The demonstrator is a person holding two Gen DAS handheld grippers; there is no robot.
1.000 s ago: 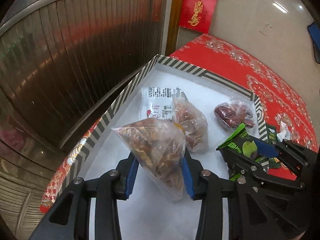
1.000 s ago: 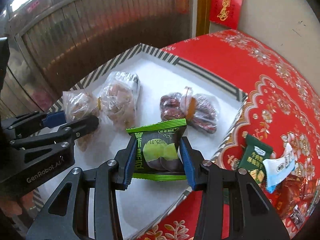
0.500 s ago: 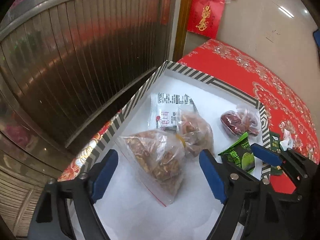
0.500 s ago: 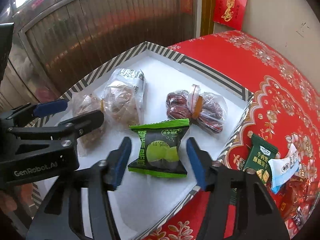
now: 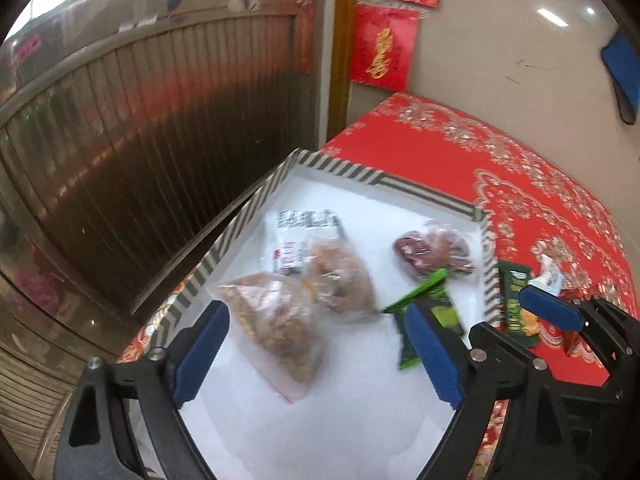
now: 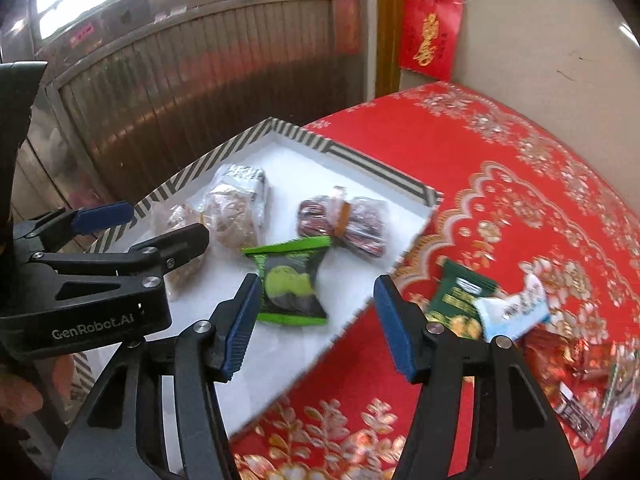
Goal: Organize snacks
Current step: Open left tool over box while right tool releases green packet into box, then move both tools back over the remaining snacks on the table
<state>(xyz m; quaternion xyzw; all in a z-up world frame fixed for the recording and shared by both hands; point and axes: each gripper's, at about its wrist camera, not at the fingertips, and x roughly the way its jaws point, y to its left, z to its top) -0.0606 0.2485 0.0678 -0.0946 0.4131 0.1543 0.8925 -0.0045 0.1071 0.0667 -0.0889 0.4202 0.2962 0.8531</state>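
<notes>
A white tray with a striped rim [image 5: 380,180] [image 6: 360,160] sits on a red patterned tablecloth. In it lie a clear bag of brown snacks [image 5: 276,320] [image 6: 180,220], a second brown bag on a white packet [image 5: 336,276] [image 6: 236,212], a bag of dark red dates [image 5: 432,248] [image 6: 344,220] and a green packet [image 5: 428,312] [image 6: 290,280]. My left gripper [image 5: 316,352] is open and empty above the first bag. My right gripper [image 6: 316,328] is open and empty just behind the green packet.
Loose snacks lie on the cloth right of the tray: a dark green packet [image 6: 460,300] [image 5: 516,304], a white-blue packet [image 6: 516,308] and red wrappers [image 6: 560,352]. A ribbed metal door [image 5: 140,160] stands left of the table, a wall behind.
Both grippers opened and let go: the brown bag and the green packet now lie in the tray. Both grippers have pulled back and up from the tray.
</notes>
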